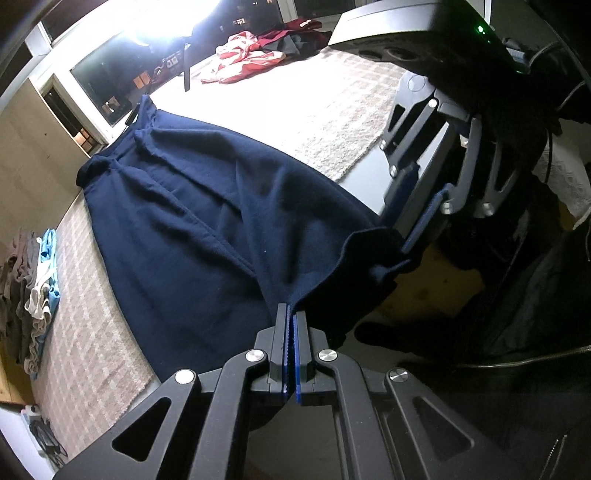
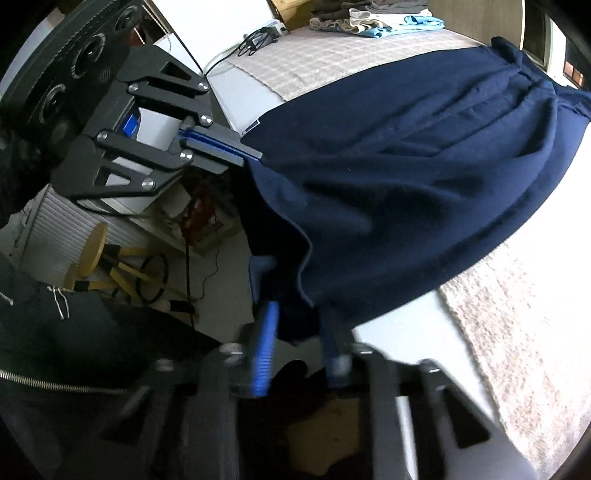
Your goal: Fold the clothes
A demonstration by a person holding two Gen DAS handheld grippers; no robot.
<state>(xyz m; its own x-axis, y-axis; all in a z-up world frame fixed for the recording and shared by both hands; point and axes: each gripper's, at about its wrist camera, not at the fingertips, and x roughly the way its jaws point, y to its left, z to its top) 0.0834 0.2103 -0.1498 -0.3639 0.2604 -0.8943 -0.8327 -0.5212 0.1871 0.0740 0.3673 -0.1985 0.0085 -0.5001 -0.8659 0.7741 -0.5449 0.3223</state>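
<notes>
1. We see the left gripper [image 1: 291, 314] with its two blue-padded fingers pressed together, pinching the near hem of a navy garment [image 1: 192, 221]; only a thin line of cloth shows between the pads.
2. In the right wrist view, the same left gripper [image 2: 255, 157] comes in from the upper left, its fingers closed flat on the garment's edge.
3. The right gripper [image 2: 299, 317] is blurred in its own camera. Its fingers stand a moderate way apart, with a dark fold of the navy garment [image 2: 406, 177] hanging between them. We cannot tell from this view whether either pad presses on the cloth.
4. From the left wrist view, the right gripper [image 1: 413, 236] meets the other near corner of the hem, fingers narrowly parted, and the cloth bunches at their tips.
5. The garment lies spread across a bed with a pale checked cover [image 1: 92, 325], its far end reaching toward a window [image 1: 107, 77], its near edge lifted off the bed's side between the two grippers.
6. A heap of red and white clothes [image 1: 243, 55] lies at the far end of the bed.
7. A stack of grey, white and light blue clothes [image 2: 376, 18] sits near another edge of the bed, well apart from the navy garment.
</notes>
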